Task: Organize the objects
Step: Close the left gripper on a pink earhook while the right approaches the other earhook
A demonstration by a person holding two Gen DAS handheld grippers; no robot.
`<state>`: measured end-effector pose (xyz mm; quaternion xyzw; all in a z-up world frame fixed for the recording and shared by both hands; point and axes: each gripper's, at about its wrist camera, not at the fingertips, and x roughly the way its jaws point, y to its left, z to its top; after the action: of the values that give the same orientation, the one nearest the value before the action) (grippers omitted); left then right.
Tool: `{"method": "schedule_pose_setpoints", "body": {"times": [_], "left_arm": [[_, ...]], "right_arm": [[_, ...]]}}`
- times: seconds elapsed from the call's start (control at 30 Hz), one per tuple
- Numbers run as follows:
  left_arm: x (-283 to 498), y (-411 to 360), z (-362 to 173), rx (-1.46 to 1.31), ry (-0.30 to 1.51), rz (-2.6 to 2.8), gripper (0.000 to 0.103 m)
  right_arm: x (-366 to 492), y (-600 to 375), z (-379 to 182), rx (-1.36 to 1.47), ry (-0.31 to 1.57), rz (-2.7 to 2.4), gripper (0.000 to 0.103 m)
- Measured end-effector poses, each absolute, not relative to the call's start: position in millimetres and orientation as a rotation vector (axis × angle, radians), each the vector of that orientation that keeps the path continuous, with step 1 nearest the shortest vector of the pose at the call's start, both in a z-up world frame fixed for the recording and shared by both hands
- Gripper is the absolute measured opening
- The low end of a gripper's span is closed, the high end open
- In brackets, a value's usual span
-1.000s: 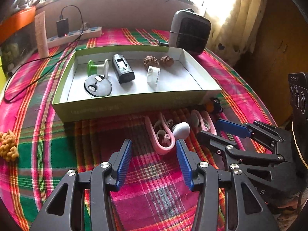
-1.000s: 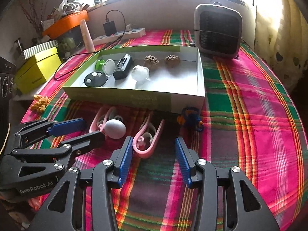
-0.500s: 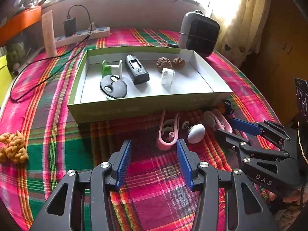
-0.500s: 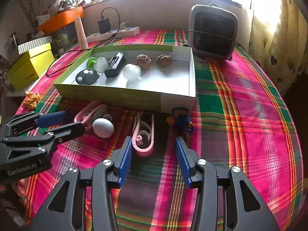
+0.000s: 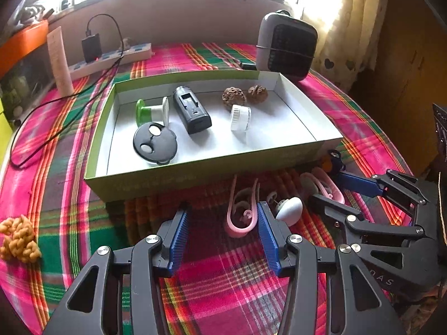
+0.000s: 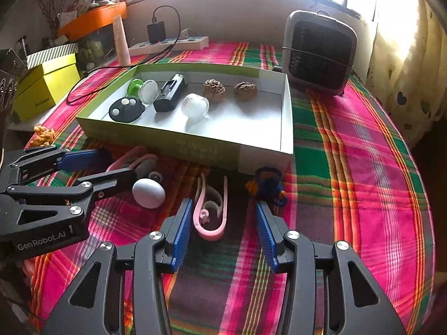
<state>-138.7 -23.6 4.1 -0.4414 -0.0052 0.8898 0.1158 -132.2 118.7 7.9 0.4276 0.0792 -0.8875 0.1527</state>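
Note:
A green shallow box [image 5: 173, 180] [image 6: 156, 135] holds a black round remote [image 5: 155, 143], a green spool [image 5: 145, 111], a black charger [image 5: 192, 110], a white cap [image 5: 240, 117] and two walnuts [image 5: 234, 97]. In front of it lie a pink clip [image 5: 244, 209] [image 6: 211, 209], a second pink clip [image 5: 325, 185] [image 6: 131, 162], a white egg-shaped piece [image 5: 290, 210] [image 6: 148, 192] and a blue-orange toy [image 6: 266, 185] [image 5: 332, 162]. My left gripper [image 5: 223, 240] [image 6: 92, 167] is open and empty beside the egg. My right gripper [image 6: 223, 231] [image 5: 332, 189] is open and empty, just short of the pink clip.
A grey fan heater [image 6: 318, 53] stands behind the box at the right. A power strip with charger and cable [image 6: 167, 43] and a white tube [image 6: 121, 42] stand at the back. A yellow knitted lump [image 5: 18, 240] lies at the left. Yellow boxes [image 6: 44, 86] sit beyond the table's left edge.
Both grippers have drifted left along the box front and stayed open. The pink clip now lies straight ahead of the right gripper; the left sits nearer the box.

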Motion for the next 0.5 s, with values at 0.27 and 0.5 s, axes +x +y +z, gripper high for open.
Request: {"method": "schedule_pose_setpoints", "body": {"times": [0.27,0.5], "left_arm": [[-140.0,-20.0,3.0,-1.286,0.011,2.62,0.046],[-139.4,-17.8,3.3,-1.283,0.013,2.632,0.045]], "right_arm": [[-134.5,119.1,7.5,1.224,0.226,-2.541,0.046],[-134.9,119.5,7.5,1.224,0.227,-2.541,0.046]]}}
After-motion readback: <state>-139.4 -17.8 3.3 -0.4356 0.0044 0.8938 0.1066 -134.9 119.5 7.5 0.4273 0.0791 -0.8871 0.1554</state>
